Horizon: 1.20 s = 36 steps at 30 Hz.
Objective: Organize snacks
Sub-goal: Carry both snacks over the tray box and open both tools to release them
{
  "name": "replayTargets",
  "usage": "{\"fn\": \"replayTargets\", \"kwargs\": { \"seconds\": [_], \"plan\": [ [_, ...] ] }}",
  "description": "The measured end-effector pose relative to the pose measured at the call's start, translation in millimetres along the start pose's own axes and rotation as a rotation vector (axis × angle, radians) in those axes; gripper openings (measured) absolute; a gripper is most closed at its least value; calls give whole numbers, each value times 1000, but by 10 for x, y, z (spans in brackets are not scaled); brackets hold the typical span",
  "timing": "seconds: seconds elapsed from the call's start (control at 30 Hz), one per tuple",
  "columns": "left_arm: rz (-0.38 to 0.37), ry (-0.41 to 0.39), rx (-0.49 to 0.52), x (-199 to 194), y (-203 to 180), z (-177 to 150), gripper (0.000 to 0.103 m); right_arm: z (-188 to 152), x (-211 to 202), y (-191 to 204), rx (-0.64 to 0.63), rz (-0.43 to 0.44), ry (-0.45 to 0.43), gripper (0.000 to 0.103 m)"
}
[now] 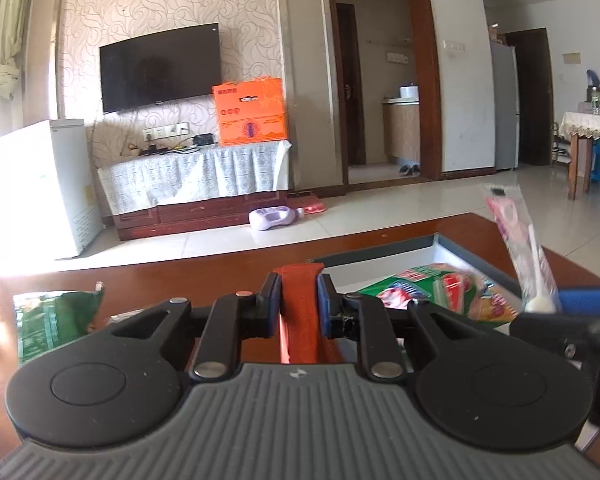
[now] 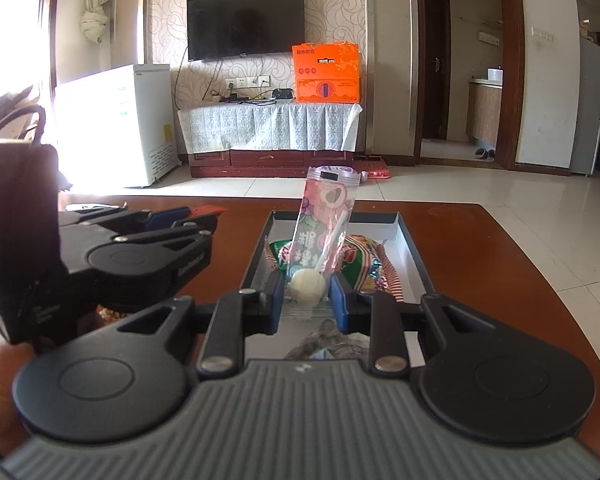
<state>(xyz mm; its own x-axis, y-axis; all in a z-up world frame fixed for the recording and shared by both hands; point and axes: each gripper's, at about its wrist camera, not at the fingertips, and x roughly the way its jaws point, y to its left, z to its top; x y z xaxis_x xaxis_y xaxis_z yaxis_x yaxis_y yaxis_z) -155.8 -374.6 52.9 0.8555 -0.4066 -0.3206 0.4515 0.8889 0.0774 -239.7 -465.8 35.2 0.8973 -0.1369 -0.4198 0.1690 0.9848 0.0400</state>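
My left gripper (image 1: pixel 298 306) is shut on a red-orange snack packet (image 1: pixel 298 320) that stands upright between its blue pads, above the wooden table. My right gripper (image 2: pixel 306 296) is shut on a wrapped lollipop (image 2: pixel 306 286) with a white ball and a pink clear wrapper (image 2: pixel 327 208) rising above it, over the near end of a shallow grey tray (image 2: pixel 414 256). In the tray lie a green and red snack bag (image 2: pixel 352 258) and other wrapped snacks. The left gripper (image 2: pixel 204 220) shows at the left of the right wrist view. The lollipop (image 1: pixel 520 236) shows at the right of the left wrist view.
A green snack packet (image 1: pixel 54 320) lies on the table (image 1: pixel 180 276) to the left. The tray (image 1: pixel 380 252) sits right of centre on the table. Beyond the table edge are tiled floor, a TV stand with an orange box (image 1: pixel 252 110), and a white freezer (image 1: pixel 40 184).
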Motion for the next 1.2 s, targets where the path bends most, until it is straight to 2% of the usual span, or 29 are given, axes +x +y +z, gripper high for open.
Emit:
{"fn": "replayTargets", "kwargs": {
  "seconds": [0.43, 0.7, 0.83, 1.0, 1.1, 1.17, 1.2],
  "plan": [
    [-111, -13, 25, 234, -337, 124, 23, -70, -96, -200, 37, -41, 25, 29],
    [-192, 55, 55, 532, -513, 145, 23, -21, 5, -177, 24, -47, 53, 29],
    [-201, 87, 77, 686, -582, 110, 23, 11, 51, -170, 22, -56, 61, 29],
    [-198, 90, 84, 778, -591, 129, 24, 27, 103, -158, 21, -61, 71, 29],
    [-195, 92, 87, 789, -586, 134, 34, 28, 128, -134, 17, -59, 77, 29],
    [-184, 90, 91, 792, -583, 134, 53, 22, 138, -128, 17, -58, 79, 29],
    [-176, 85, 92, 779, -579, 137, 66, 19, 145, -126, 17, -57, 80, 29]
  ]
}}
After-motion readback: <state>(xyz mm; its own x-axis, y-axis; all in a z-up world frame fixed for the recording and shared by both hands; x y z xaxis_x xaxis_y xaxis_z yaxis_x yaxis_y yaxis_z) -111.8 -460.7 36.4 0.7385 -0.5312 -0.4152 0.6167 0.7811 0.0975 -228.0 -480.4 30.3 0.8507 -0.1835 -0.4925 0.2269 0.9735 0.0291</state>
